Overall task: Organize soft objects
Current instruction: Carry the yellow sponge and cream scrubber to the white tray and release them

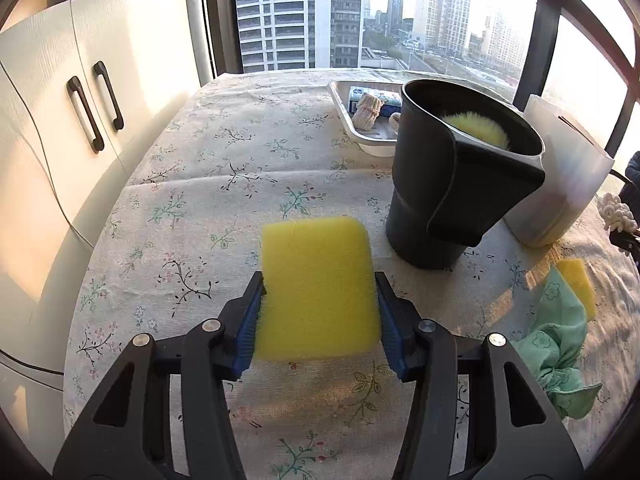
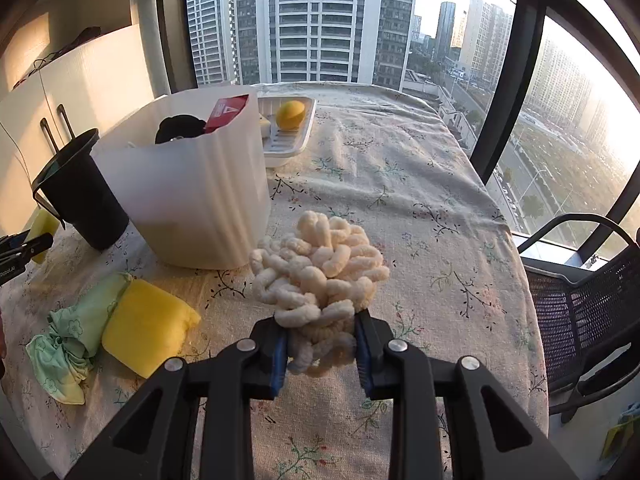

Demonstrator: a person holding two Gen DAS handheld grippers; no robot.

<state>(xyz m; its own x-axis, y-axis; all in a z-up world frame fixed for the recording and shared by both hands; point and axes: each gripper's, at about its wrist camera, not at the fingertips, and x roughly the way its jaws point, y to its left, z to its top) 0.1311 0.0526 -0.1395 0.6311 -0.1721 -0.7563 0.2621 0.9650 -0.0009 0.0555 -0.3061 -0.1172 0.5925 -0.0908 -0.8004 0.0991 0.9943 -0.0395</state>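
Observation:
My left gripper (image 1: pixel 320 304) is shut on a yellow sponge (image 1: pixel 316 284) and holds it above the floral tablecloth, left of a black bin (image 1: pixel 452 184) with a yellow fluffy thing (image 1: pixel 476 128) inside. My right gripper (image 2: pixel 321 344) is shut on a cream knotted rope bundle (image 2: pixel 320 268), in front of a white bin (image 2: pixel 192 196). A second yellow sponge (image 2: pixel 148 328) lies on the table beside a green cloth (image 2: pixel 72 344); both also show in the left wrist view, sponge (image 1: pixel 578 284) and cloth (image 1: pixel 556 344).
A white tray (image 1: pixel 360 128) at the back holds a blue packet and a knitted item; the right wrist view shows the tray (image 2: pixel 292 140) with a yellow ball (image 2: pixel 291 115). White cabinets (image 1: pixel 60 140) stand left. A black mesh chair (image 2: pixel 580 312) stands right of the table.

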